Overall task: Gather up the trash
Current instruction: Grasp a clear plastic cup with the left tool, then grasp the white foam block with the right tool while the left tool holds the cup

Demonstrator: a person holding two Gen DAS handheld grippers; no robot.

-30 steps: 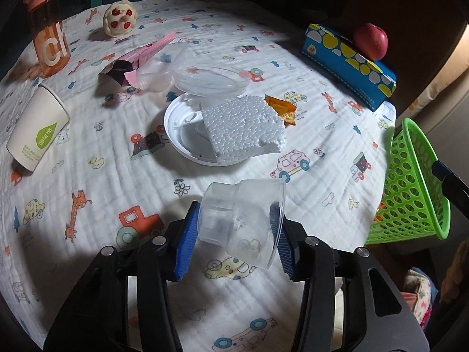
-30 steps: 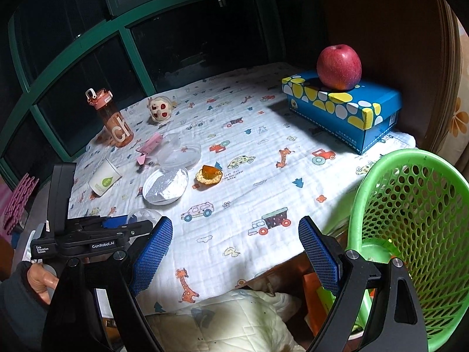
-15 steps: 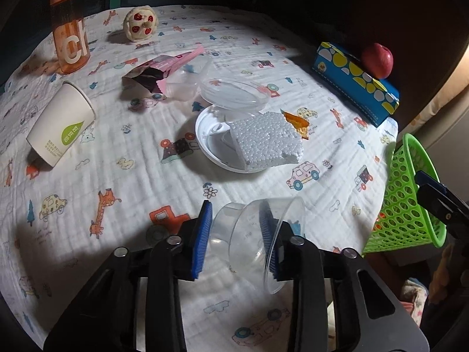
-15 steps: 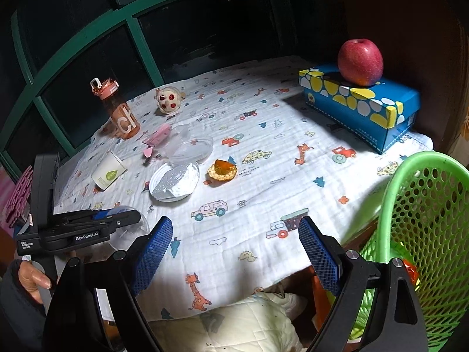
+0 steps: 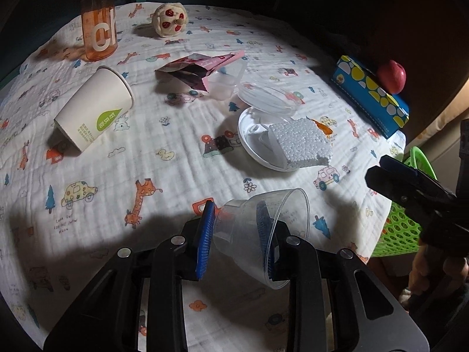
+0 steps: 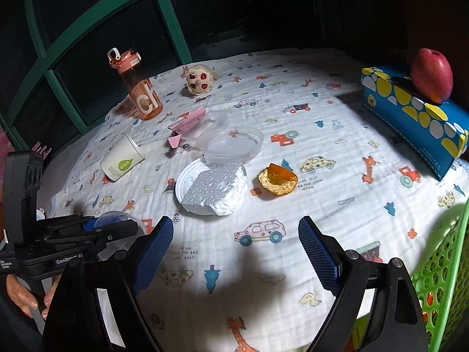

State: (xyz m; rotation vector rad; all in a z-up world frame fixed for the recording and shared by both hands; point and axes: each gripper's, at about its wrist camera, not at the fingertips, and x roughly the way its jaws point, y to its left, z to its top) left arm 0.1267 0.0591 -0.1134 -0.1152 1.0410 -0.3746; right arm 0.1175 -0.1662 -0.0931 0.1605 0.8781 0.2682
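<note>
2 grippers: left gripper (image 5: 234,234) clamps a clear plastic cup (image 5: 263,234); right gripper (image 6: 234,261) gapes wide, empty.

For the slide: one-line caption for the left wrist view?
Left gripper clamps a clear plastic cup above the printed tablecloth, green basket at right.
</note>
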